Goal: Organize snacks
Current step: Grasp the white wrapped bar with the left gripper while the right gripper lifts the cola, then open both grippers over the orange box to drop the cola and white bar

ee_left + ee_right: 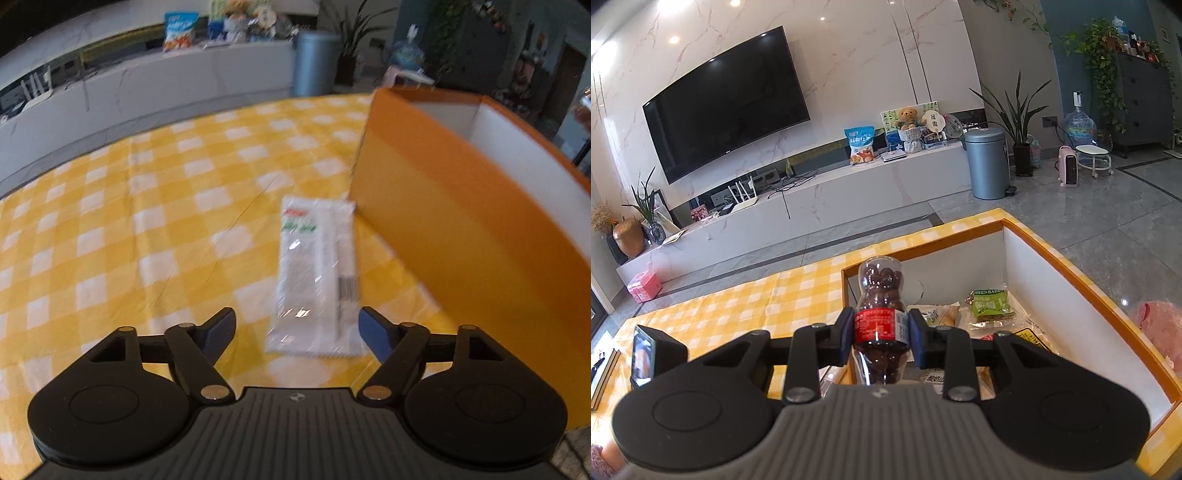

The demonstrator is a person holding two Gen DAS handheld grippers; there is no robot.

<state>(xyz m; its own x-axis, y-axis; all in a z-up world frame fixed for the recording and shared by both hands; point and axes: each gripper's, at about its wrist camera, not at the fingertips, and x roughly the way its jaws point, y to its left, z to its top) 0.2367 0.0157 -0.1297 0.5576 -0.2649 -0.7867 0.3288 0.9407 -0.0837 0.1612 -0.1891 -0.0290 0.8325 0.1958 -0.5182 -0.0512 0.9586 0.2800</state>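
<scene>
The left hand-held gripper point(297, 328) hangs low over the tabletop point(147, 221), which is covered in a yellow-and-white checked cloth, with its two dark blue-padded fingers point(221, 330) spread wide and nothing between them. Just ahead of those fingers a flat white plastic snack packet with red and green print and a barcode point(317, 273) lies lengthwise on the cloth, its near end roughly level with the fingertips and closer to the right one; the picture is blurred, so the print cannot be read. The packet's far end lies just beside the outer corner of the tall orange cardboard box with a white inside point(443, 206), which stands on the cloth to the right. The right hand-held gripper point(880, 334) is clamped on a small clear plastic bottle of brown chocolate balls with a red label point(881, 321), the pads pressing the label from both sides, the bottle's rounded end pointing away from the camera. It is held above the near left part of the same orange box point(1082, 291), where a green raisin packet point(991, 304) and a pale wrapped pastry point(942, 314) lie on the floor of the box among other wrappers.
</scene>
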